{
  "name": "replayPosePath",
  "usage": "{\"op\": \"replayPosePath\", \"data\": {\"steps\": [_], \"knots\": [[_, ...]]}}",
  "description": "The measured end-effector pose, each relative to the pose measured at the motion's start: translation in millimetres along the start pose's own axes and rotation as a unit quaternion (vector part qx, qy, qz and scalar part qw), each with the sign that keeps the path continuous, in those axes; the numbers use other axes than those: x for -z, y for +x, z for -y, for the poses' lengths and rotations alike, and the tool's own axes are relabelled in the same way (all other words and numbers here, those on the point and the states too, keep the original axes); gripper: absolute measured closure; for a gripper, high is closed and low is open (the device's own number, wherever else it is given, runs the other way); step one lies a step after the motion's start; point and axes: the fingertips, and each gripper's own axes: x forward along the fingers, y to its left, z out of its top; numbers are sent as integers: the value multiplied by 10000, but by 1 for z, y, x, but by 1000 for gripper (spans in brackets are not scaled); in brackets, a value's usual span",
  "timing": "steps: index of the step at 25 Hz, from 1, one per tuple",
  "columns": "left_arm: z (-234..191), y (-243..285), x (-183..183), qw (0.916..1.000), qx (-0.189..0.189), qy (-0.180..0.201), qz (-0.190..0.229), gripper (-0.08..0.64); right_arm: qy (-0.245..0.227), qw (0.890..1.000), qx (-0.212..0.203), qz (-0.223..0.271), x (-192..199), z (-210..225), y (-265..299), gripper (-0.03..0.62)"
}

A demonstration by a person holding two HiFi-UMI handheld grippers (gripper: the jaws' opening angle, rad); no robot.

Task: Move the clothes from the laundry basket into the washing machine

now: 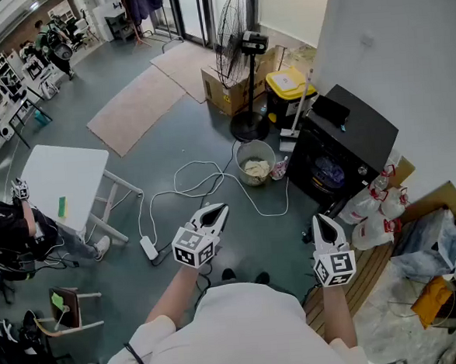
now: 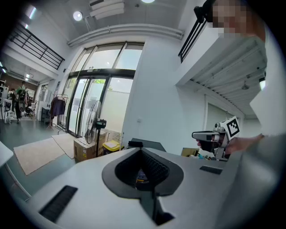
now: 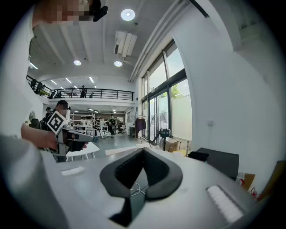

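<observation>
The fingers of the left gripper (image 1: 214, 212) and the right gripper (image 1: 321, 220) are held together, with nothing between them. The laundry basket (image 1: 255, 143), with pale clothes (image 1: 256, 167) in it, is seen well ahead of both fingertips across open floor (image 1: 163, 147) crossed by a white cable (image 1: 192, 165). The washing machine (image 1: 357, 133) is set just right of the basket, ahead of the right fingertips.

Black washing machine (image 1: 349, 138), yellow-lidded black bin (image 1: 287, 87), white table (image 1: 64, 177), beige rugs (image 1: 133, 106), grey floor (image 1: 171, 146).
</observation>
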Motion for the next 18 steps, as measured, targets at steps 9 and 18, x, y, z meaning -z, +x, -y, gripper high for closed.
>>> {"op": "replayPosePath", "data": {"steps": [9, 18], "knots": [[3, 13, 3, 10000, -3, -27, -17, 554, 46, 10000, -2, -6, 4, 10, 3, 583], [8, 25, 2, 9999, -80, -64, -14, 555, 90, 9999, 75, -58, 7, 32, 7, 583]]}}
